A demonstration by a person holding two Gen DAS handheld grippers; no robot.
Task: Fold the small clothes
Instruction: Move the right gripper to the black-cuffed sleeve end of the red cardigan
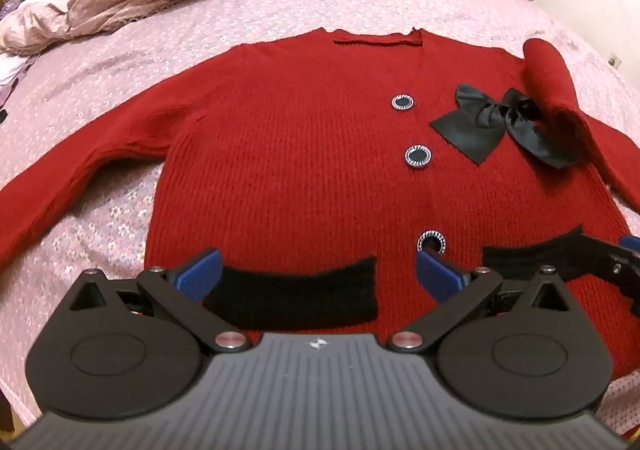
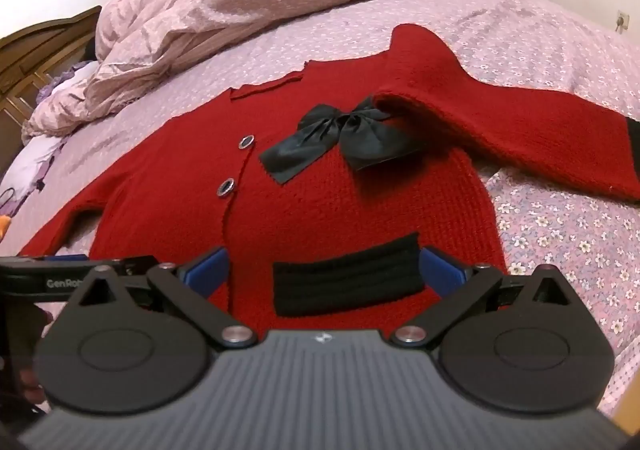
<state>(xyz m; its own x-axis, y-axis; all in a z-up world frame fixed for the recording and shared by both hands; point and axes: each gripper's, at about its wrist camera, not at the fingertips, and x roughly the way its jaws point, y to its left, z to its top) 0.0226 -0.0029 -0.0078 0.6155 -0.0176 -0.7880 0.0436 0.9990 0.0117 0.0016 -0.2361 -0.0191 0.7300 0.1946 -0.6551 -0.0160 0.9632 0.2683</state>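
- The red cardigan [image 1: 288, 153] lies face up, spread across the middle of the bed [image 1: 248, 29], hem toward the near edge.
- Both the left gripper [image 1: 318, 276] and the right gripper [image 2: 324, 270] hang wide apart and empty over its black pockets.
- The right sleeve [image 2: 500, 117] is bunched over the bow [image 2: 340, 139]; I'd flatten it first.
- Pinch only knit, avoiding the buttons [image 1: 417, 156].

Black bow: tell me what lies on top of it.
The red sleeve, folded across the cardigan, covers the right end of the black bow. The knot and both left tails show; whatever lies beneath the sleeve is hidden.
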